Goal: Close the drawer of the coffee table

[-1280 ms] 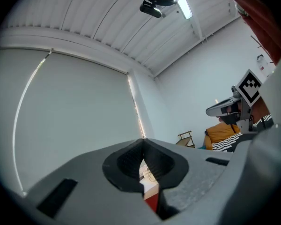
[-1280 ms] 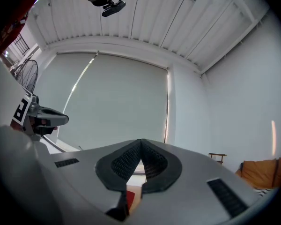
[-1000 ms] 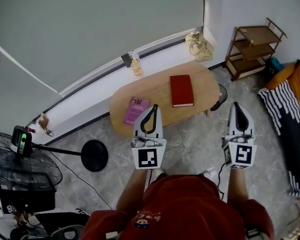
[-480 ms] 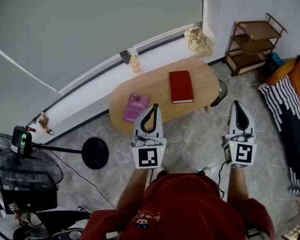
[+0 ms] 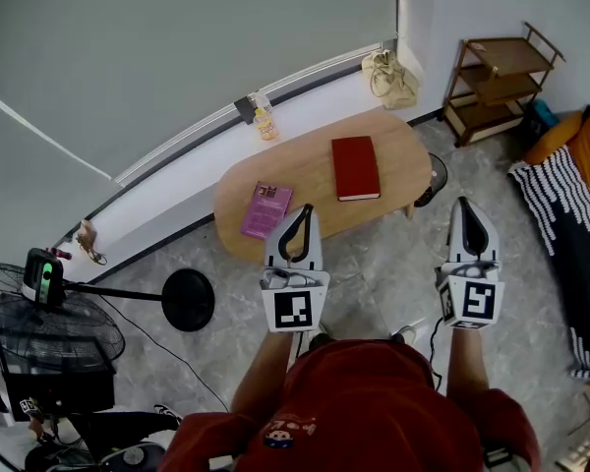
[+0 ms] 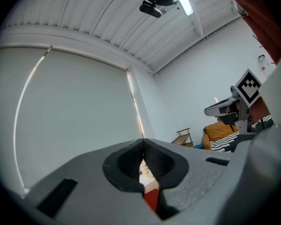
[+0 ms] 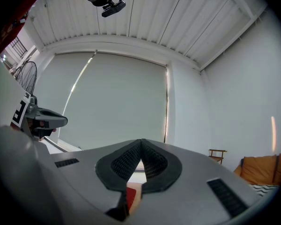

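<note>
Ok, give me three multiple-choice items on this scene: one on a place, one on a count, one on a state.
1. Where does the red book lie?
A. On the table, right of its middle in the head view
B. On the shelf
C. On the floor

2. How many books lie on the table?
A. One
B. Two
C. Three

3. How do the jaws of the left hand-held gripper stand?
A. Wide apart
B. Shut on a book
C. Shut, with nothing between them

Answers:
1 A: the head view shows it flat on the tabletop, toward the right end.
2 B: only the red book and a purple book lie there.
3 C: in the left gripper view the tips meet and hold nothing.
</note>
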### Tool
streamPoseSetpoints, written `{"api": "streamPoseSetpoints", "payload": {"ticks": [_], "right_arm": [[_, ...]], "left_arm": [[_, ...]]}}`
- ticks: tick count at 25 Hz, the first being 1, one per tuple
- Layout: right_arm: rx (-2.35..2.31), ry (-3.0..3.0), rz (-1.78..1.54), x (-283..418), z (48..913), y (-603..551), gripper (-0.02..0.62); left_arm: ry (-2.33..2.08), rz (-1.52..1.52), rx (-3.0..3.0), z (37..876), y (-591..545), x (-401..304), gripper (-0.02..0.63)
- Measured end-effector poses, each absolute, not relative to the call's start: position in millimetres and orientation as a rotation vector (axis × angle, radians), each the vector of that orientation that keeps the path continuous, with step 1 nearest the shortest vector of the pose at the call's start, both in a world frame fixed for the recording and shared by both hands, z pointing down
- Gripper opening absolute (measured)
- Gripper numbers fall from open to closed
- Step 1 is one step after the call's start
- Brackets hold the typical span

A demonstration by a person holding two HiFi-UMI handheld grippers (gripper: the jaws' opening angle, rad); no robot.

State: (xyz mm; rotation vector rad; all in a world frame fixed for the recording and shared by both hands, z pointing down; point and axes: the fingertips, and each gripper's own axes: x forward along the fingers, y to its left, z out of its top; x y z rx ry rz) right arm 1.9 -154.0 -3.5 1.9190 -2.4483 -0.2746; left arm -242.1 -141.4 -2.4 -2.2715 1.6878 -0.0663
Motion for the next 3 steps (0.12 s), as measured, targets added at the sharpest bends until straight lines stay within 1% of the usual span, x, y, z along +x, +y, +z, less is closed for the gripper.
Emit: {"api": "streamPoseSetpoints", "payload": {"ticks": [3], "right_arm": [[1.918, -2.449, -0.273, 2.2, -2.0, -154.6, -0.002]], "left_arm": [[1.695, -0.061, -2.278, -0.8, -141.8, -241.8, 0.008]]}}
